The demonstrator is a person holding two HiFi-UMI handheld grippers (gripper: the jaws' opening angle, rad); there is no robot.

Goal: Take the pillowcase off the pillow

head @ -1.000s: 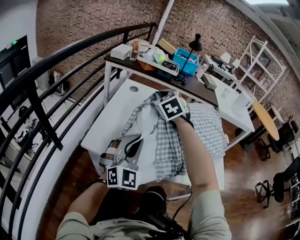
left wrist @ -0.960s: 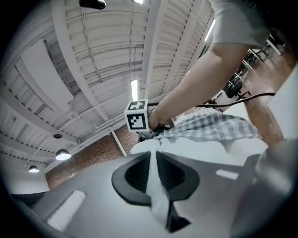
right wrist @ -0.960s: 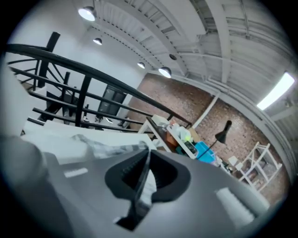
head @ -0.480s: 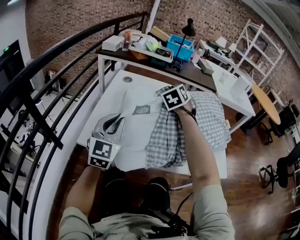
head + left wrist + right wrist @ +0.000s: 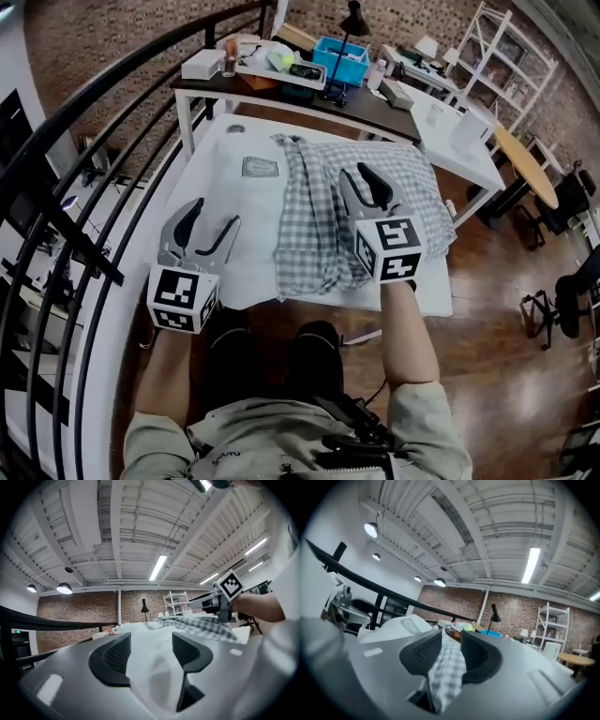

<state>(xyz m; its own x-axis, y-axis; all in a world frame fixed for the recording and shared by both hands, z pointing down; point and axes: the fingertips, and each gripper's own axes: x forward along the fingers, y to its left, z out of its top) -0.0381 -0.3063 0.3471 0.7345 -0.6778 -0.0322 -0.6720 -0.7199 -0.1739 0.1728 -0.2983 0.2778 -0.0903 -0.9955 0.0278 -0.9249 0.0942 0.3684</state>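
Left gripper (image 5: pixel 214 216) jaws, just opening, stand apart with the pillow (image 5: pixel 248 211) between them. Right gripper (image 5: pixel 358 173) jaws, likewise opening, flank the pillowcase (image 5: pixel 314 220) unclamped; its long axis points away from the person.

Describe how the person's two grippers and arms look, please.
Both the left gripper and the right gripper have grey curved jaws with black ribbed pads. Each carries a white cube with black square markers. The person wears pale beige sleeves; the forearms are bare.

Brick wall (image 5: pixel 112 37), wood flr (image 5: pixel 511 394).
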